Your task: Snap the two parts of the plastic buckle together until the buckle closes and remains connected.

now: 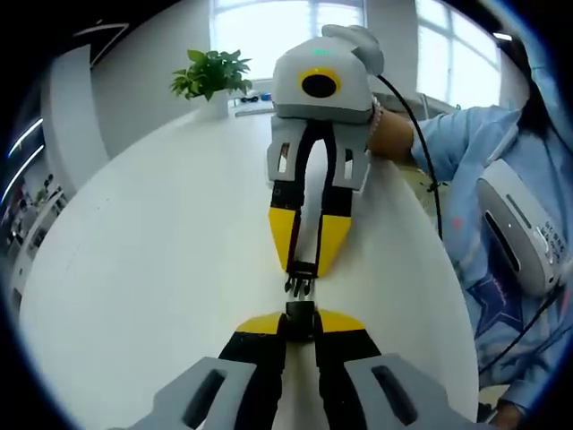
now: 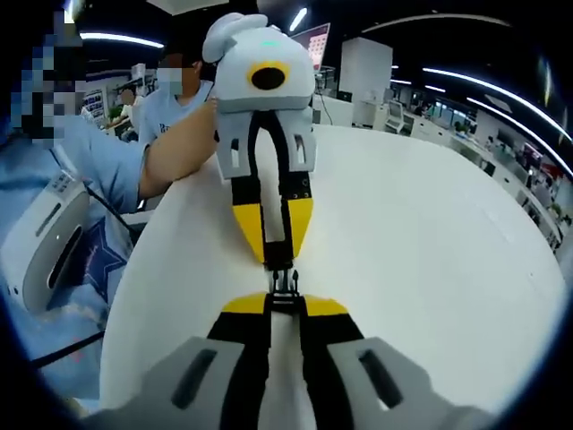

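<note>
Low in the left gripper view, the left gripper (image 1: 301, 321) has its yellow-tipped jaws closed tight on the socket (image 1: 301, 319), one black half of the buckle. Just above it, at the centre of the frame, the prongs (image 1: 299, 286) of the other half point down toward the socket. A thin gap seems to stay between the two halves, so I judge them lined up but not yet snapped. The right gripper (image 1: 302, 267) comes in from the top of this frame, its jaws pinched on the pronged half.

In the right gripper view the same meeting is seen from the other side: the right gripper (image 2: 283, 303) low in the frame, the pronged half (image 2: 284, 285) at its tips, and the left gripper (image 2: 278, 258) reaching down from the top. Here the halves look almost touching, and I cannot tell if the prongs have started to enter.

What is done: both halves are gripped and aimed at each other above the white table (image 1: 152, 269). What is left: to push them together until they lock, then see that they hold.

Count: two grippers, two buckle halves, one table. Farther off, one plant (image 1: 211, 73) at the upper left of the left gripper view, and a person's sleeve (image 1: 470, 152) at the right.
</note>
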`<state>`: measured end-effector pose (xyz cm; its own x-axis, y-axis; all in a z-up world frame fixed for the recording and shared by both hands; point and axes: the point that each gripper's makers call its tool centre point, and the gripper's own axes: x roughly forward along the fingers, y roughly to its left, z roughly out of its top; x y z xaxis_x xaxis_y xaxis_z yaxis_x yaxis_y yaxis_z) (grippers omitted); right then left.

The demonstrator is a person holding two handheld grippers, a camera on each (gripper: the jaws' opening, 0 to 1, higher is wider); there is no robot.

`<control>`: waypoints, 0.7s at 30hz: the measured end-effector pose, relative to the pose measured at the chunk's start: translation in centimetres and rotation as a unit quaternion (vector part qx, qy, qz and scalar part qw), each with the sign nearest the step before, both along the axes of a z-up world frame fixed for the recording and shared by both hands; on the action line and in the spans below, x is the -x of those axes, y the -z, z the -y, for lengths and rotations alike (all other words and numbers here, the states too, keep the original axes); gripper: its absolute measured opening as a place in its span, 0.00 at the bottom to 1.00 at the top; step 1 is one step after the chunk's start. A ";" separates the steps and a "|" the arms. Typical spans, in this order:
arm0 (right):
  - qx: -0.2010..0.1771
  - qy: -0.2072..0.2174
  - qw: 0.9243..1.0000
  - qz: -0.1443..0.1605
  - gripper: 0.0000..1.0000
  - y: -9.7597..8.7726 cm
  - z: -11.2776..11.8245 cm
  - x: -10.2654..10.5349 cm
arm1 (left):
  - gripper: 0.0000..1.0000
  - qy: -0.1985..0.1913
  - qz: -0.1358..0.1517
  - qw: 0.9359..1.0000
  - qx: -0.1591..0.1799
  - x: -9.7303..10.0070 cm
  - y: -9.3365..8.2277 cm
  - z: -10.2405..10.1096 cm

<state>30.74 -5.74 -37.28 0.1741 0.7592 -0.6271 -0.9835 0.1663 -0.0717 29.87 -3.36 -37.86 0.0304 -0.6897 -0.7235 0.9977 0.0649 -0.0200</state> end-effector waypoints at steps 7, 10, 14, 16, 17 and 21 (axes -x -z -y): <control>0.034 0.022 0.999 -0.007 0.12 0.1 -0.4 -0.1 | 0.12 -0.005 0.000 1.000 -0.003 0.0 0.0 0.0; 0.037 0.023 0.999 -0.006 0.12 0.1 -0.3 0.1 | 0.12 -0.007 0.002 1.000 -0.005 -0.1 0.0 0.0; 0.040 0.017 0.999 -0.004 0.12 0.1 -0.2 0.3 | 0.11 -0.009 0.005 1.000 -0.007 -0.2 -0.1 0.1; 0.045 0.009 0.999 -0.003 0.12 0.0 -0.3 0.6 | 0.11 -0.011 0.008 1.000 -0.008 -0.2 -0.1 0.1; 0.049 0.005 0.999 0.003 0.12 0.0 -0.4 0.7 | 0.11 -0.010 0.010 1.000 -0.008 -0.2 -0.1 0.1; 0.056 -0.025 0.998 0.023 0.11 0.0 -0.5 0.8 | 0.11 -0.005 0.012 1.000 -0.005 -0.2 -0.1 0.1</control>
<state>29.97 -5.29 -37.23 0.1683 0.6927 -0.7013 -0.9856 0.1061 -0.1318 30.07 -3.48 -37.73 0.0552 -0.6814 -0.7298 0.9972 0.0749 0.0055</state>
